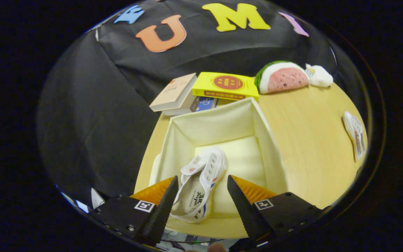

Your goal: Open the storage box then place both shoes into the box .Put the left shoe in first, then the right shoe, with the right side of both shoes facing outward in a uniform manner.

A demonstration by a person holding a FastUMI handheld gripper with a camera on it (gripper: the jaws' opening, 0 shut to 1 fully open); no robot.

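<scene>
Claw (201, 196) wide open, fingers either side of shoe (199, 187), gripping nothing. Shoe lies in open box (257, 115), heel at its near wall. Second shoe (355, 134) at bench (310, 115) far right edge. Lift clear without snagging box wall, then fetch it

White canvas shoe (199, 187) heel partly hidden behind the gripper (201, 199) left finger, blue book (204, 103) mostly covered by stacked books, second white shoe (354, 134) distorted at table edge.
</scene>
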